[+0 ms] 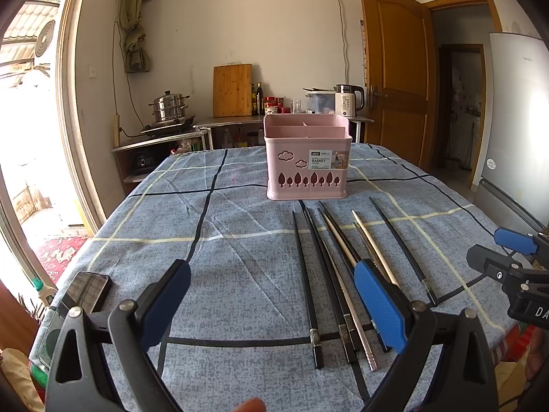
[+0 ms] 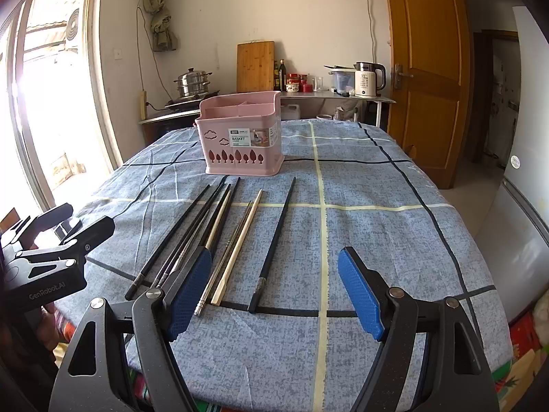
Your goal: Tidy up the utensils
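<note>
Pink basket (image 1: 307, 163) stands on the bench (image 1: 223, 274) beyond a row of chopsticks (image 2: 219, 240). Left tool (image 1: 271, 298) and right tool (image 2: 274, 295) both gape wide, holding nothing.

"BASKET" on pink basket (image 1: 307, 161) label; "GenRobot.AI" on left claw (image 2: 68, 226)

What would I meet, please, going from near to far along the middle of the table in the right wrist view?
The open right gripper → black chopstick lying apart from the rest → pink basket → far edge of the checked tablecloth → cutting board against the wall.
</note>
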Tool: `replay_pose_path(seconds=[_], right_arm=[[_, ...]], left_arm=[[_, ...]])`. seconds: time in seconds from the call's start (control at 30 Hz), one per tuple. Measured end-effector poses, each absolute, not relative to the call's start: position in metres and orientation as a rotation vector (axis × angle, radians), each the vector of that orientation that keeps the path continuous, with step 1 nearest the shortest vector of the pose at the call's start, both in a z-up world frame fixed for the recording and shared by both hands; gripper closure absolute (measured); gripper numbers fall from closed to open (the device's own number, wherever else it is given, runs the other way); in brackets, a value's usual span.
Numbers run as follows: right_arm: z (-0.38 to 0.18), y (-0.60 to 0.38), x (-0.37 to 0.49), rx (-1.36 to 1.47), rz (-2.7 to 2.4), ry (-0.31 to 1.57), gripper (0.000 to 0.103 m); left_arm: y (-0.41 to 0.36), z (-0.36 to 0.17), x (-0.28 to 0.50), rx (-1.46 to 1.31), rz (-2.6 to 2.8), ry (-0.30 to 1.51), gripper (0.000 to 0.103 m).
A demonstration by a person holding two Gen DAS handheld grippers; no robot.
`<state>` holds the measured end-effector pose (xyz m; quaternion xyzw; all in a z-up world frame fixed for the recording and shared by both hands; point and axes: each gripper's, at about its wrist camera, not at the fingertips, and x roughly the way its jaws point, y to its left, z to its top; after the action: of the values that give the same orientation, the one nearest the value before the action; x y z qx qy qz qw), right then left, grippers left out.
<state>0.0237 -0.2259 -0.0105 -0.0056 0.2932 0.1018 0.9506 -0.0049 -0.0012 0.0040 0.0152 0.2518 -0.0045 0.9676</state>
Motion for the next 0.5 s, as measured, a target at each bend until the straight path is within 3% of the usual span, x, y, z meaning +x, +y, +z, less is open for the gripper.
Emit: replay_pose_path(seconds=[0.5], right_arm=[[-0.0077, -0.2273, 0.0195, -0.012, 0.211, 0.589, 0.027]], left_arm=[[-0.0033, 0.0026, -0.0067, 0.027, -0.015, 0.514, 0.005]])
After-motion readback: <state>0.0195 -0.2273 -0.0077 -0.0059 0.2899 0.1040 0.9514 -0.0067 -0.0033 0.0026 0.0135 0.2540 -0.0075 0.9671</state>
